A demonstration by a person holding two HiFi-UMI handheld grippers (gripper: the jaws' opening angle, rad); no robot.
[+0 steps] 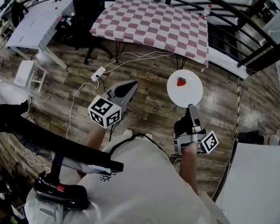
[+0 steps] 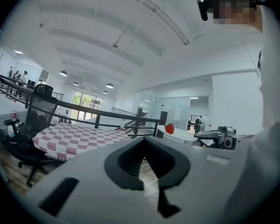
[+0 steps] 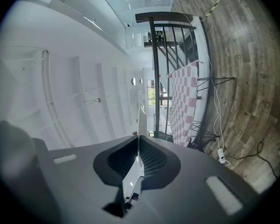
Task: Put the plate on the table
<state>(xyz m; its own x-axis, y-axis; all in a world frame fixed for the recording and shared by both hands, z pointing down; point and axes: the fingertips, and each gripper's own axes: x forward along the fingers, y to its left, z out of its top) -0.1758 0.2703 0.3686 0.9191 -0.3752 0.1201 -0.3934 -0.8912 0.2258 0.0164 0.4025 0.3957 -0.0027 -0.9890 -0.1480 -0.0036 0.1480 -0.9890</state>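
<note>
Head view: the plate is white, round and shallow. It is held level in the air above the wooden floor, near the right end of the table but well apart from it. A strawberry lies loose on the far half of the plate.

The right gripper has its jaws closed on the near rim. The right gripper view shows that rim edge-on, as a thin white strip pinched between the two jaws.

Handling, as judged:
- The plate looks stiff and smooth, so the rim is probably slippery.
- The grip is at one edge only, so the weight hangs beyond the jaws and tends to tip the far side down.
- The rim is the only practical hold. The plate should be kept level, or the strawberry may roll off.
- Breakage is likely if it drops on the floor.

The left gripper hangs to the left of the plate. Its jaws are drawn together to a narrow slit and grasp nothing.

The table carries a red-and-white checked cloth. A white cable lies on the floor near its legs.
</note>
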